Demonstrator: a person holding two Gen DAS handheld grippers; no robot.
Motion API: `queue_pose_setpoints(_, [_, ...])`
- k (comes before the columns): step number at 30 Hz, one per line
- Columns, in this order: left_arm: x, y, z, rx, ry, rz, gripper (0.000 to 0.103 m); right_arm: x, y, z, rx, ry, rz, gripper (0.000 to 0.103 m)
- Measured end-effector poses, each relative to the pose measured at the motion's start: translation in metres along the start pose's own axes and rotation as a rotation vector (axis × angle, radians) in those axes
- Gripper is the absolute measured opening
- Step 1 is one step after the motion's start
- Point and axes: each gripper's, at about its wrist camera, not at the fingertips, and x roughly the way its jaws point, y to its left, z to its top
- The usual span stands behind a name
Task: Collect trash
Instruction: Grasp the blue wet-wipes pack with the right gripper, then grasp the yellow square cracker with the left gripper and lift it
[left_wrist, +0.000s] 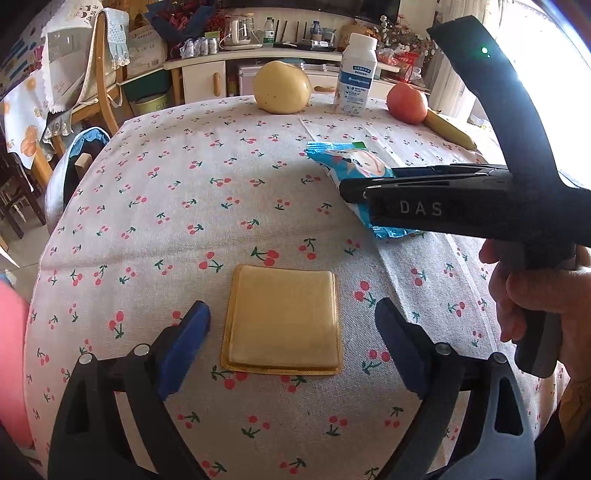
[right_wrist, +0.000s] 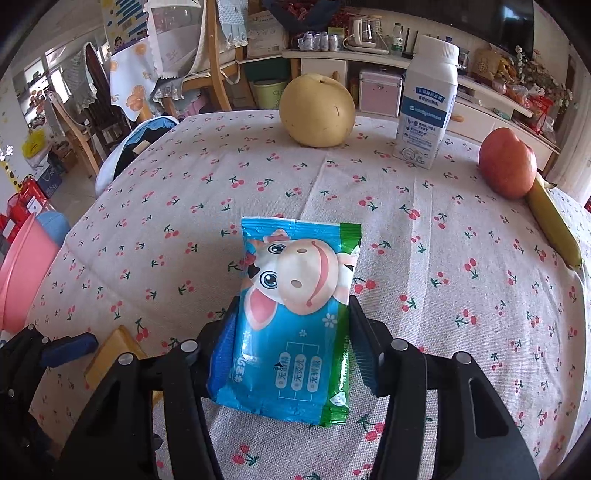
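A flat yellow square packet (left_wrist: 282, 319) lies on the cherry-print tablecloth, between the spread blue fingers of my left gripper (left_wrist: 291, 325), which is open around it without touching. A blue cow-print wrapper (right_wrist: 295, 321) lies on the cloth with both fingers of my right gripper (right_wrist: 291, 332) pressed against its sides. The wrapper (left_wrist: 351, 166) and the right gripper (left_wrist: 354, 192) also show in the left wrist view, to the right of and beyond the packet. The yellow packet's corner (right_wrist: 110, 350) shows at lower left in the right wrist view.
At the table's far side stand a yellow pear (right_wrist: 317, 110), a white bottle (right_wrist: 426, 103), a red apple (right_wrist: 508, 164) and a banana (right_wrist: 554, 225). A pink bin (right_wrist: 22, 269) sits off the table's left edge. Chairs and shelves lie beyond.
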Motion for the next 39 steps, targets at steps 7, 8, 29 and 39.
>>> queue_pose_setpoints(7, [-0.003,-0.001,0.000,0.014,-0.029,0.048,0.062,0.004,0.006,0.000,-0.020,-0.006,-0.033,0.074])
queue_pose_setpoints(8, [-0.003,-0.001,-0.001,0.014,-0.030,0.044,0.062,0.005,0.007,-0.001,-0.024,-0.007,-0.039,0.074])
queue_pose_setpoints(29, [-0.040,0.028,0.003,-0.090,-0.149,0.042,0.062,-0.024,0.016,-0.005,-0.020,-0.090,-0.060,0.041])
queue_pose_setpoints(39, [-0.069,0.059,0.004,-0.173,-0.242,0.056,0.062,-0.052,0.042,0.001,-0.060,-0.141,-0.056,0.041])
